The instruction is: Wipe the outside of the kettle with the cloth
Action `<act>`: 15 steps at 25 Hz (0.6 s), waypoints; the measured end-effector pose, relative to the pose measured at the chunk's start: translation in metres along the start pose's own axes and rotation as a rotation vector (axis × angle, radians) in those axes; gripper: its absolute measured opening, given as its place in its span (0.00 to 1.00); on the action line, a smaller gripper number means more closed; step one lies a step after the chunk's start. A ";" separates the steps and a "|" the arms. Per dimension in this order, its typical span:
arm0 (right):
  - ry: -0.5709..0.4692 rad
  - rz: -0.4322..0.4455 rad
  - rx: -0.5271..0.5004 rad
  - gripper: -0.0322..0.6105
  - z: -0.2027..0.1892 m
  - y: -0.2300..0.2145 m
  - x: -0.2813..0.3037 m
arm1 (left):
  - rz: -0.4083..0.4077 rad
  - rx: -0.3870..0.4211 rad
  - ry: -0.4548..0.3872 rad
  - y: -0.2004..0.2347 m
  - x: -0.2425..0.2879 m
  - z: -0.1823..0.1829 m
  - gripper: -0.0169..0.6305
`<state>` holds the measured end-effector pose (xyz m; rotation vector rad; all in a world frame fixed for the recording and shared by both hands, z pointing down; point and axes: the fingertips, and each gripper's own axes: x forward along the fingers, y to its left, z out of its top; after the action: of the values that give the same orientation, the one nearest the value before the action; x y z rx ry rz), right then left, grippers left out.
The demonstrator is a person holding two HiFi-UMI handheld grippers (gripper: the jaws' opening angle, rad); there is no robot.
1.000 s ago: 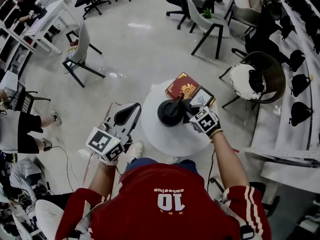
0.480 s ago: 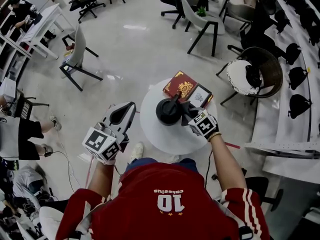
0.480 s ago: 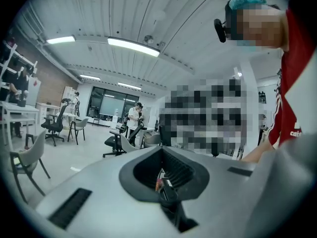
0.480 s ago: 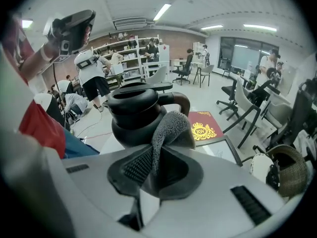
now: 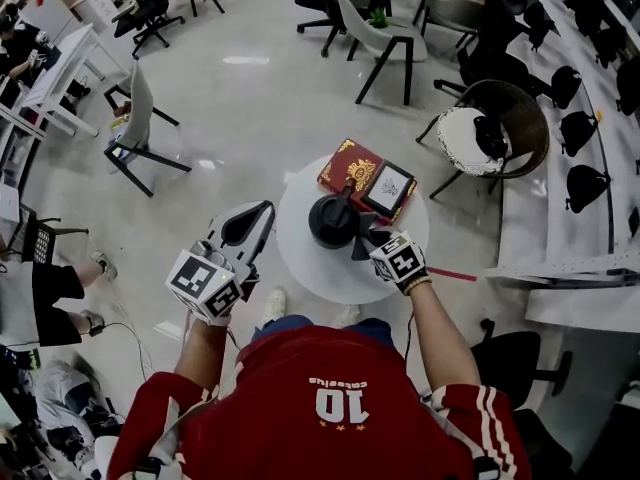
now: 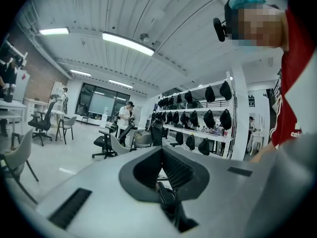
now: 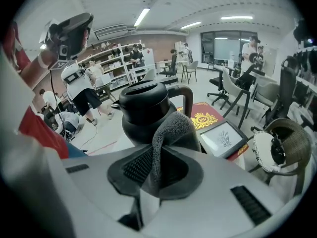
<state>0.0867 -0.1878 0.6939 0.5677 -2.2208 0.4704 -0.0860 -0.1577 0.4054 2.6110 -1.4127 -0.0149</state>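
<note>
Kettle (image 5: 333, 221), black, stands on a small round white table (image 5: 320, 280) with a cloth at its side.
Your right gripper (image 5: 366, 240) clamps a grey cloth (image 7: 171, 130) up against the kettle's near side; the kettle's contents cannot be seen. Your left gripper (image 5: 243, 233), jaws together on nothing, hangs left of the table.

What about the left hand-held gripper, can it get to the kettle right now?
Probably yes: the left hand-held gripper hovers at the left edge of the table, and nothing stands between it and the kettle.
</note>
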 end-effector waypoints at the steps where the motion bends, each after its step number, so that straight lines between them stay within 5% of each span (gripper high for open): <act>1: -0.002 -0.009 0.015 0.13 -0.001 0.003 0.000 | -0.013 -0.002 -0.001 0.001 0.001 0.001 0.04; 15: -0.009 -0.106 0.226 0.13 -0.011 0.050 0.011 | -0.173 -0.025 0.027 0.030 -0.003 0.002 0.04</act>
<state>0.0601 -0.1435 0.7021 0.8032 -2.1470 0.6690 -0.1128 -0.1718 0.4082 2.6940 -1.1661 -0.0200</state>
